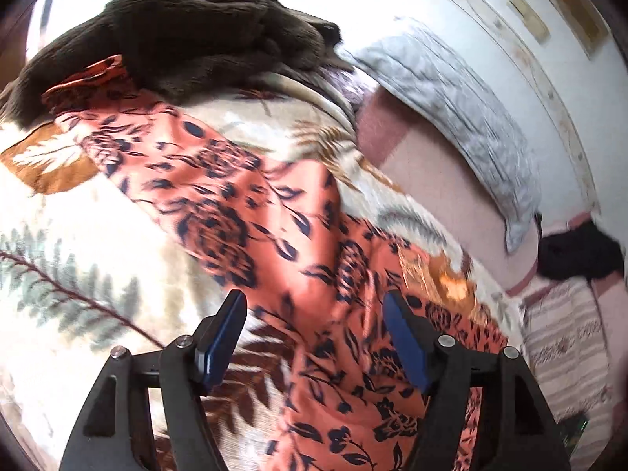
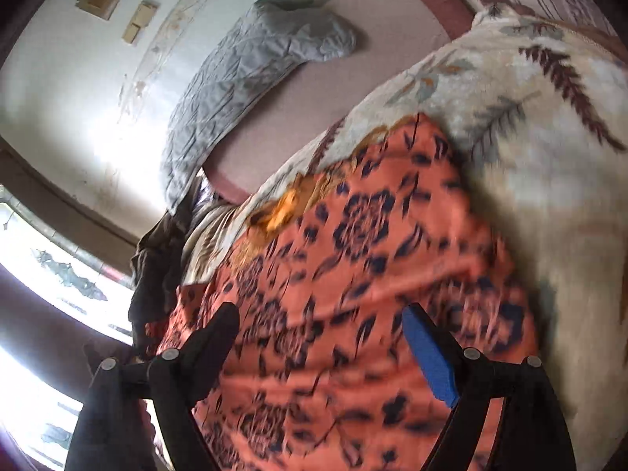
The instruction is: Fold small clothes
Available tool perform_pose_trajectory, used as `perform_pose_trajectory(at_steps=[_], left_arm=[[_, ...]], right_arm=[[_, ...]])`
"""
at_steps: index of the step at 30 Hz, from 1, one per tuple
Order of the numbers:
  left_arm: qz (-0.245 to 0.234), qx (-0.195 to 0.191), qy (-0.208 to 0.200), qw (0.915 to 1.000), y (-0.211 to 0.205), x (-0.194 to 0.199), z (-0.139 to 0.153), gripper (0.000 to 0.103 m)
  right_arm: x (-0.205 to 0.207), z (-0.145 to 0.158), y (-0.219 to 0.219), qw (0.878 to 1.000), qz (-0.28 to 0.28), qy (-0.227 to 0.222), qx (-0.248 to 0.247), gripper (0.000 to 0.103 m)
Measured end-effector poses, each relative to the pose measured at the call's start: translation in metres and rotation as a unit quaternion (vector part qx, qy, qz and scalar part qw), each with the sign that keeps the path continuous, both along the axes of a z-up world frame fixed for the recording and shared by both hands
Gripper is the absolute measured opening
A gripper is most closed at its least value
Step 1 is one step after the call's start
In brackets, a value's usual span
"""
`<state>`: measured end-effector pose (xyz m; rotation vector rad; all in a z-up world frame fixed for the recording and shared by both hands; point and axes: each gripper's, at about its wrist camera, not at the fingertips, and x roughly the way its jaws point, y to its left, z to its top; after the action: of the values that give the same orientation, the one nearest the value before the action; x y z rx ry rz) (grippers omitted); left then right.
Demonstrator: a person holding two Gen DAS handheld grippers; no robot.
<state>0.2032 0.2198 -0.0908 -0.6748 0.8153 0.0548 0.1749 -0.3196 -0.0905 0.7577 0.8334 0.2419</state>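
An orange cloth with a dark blue flower print lies spread in a long strip across a cream blanket with fern leaves. My left gripper is open above the near part of the cloth and holds nothing. In the right wrist view the same orange cloth fills the middle, over the fern blanket. My right gripper is open just above it and holds nothing. The view is blurred.
A dark brown fleece garment lies heaped at the far end of the cloth. A grey quilted pillow leans at the wall on a pink sheet. A black object lies at the right. A window is at left.
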Motion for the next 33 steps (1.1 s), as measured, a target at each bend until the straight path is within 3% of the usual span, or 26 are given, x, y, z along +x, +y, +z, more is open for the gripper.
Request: perform_pose_trajectory(at_steps=[4, 8, 11, 17, 18, 19, 20, 22, 24, 26, 29, 31, 33], left_arm=[[0.101, -0.083, 0.017, 0.9913, 0.103, 0.005, -0.016, 0.073], [0.178, -0.119, 0.039, 0.9761, 0.175, 0.02, -0.043, 0.073], [0.196, -0.137, 0.056, 0.9693, 0.2, 0.033, -0.061, 0.073], [0.219, -0.144, 0.042, 0.9641, 0.219, 0.054, -0.064, 0.071], [0.224, -0.144, 0.044, 0.9629, 0.221, 0.056, -0.064, 0.054], [0.232, -0.128, 0.068, 0.9619, 0.223, 0.059, -0.066, 0.037], [0.24, -0.101, 0.099, 0.9605, 0.225, 0.062, -0.068, 0.005], [0.234, -0.055, 0.115, 0.9639, 0.22, 0.068, -0.061, 0.005], [0.213, 0.062, 0.11, 0.9688, 0.191, 0.078, -0.028, 0.005], [0.169, 0.147, 0.066, 0.9724, 0.143, 0.082, 0.013, 0.005], [0.079, 0.212, -0.029, 0.9736, 0.049, 0.074, 0.074, 0.005], [0.01, 0.241, -0.092, 0.9659, -0.022, 0.064, 0.106, 0.005], [-0.063, 0.246, -0.133, 0.958, -0.091, 0.059, 0.125, 0.005]], right_arm=[[-0.045, -0.017, 0.04, 0.999, 0.037, 0.011, 0.006, 0.087], [-0.045, -0.018, 0.062, 0.998, 0.063, -0.007, -0.027, 0.087], [-0.043, -0.021, 0.069, 0.997, 0.07, -0.009, -0.03, 0.087], [-0.031, -0.02, 0.073, 0.997, 0.074, -0.014, -0.036, 0.087], [-0.03, -0.02, 0.074, 0.996, 0.075, -0.014, -0.038, 0.087], [-0.029, -0.02, 0.075, 0.996, 0.075, -0.015, -0.043, 0.087], [-0.028, -0.02, 0.076, 0.996, 0.075, -0.015, -0.046, 0.087], [-0.026, -0.02, 0.077, 0.996, 0.076, -0.016, -0.045, 0.087], [-0.027, -0.018, 0.077, 0.996, 0.076, -0.022, -0.051, 0.087], [-0.029, -0.013, 0.075, 0.995, 0.07, -0.033, -0.064, 0.087], [-0.034, -0.006, 0.065, 0.996, 0.058, -0.046, -0.052, 0.087], [-0.037, -0.005, 0.058, 0.997, 0.049, -0.048, -0.041, 0.087], [-0.039, -0.005, 0.052, 0.997, 0.039, -0.048, -0.034, 0.087]])
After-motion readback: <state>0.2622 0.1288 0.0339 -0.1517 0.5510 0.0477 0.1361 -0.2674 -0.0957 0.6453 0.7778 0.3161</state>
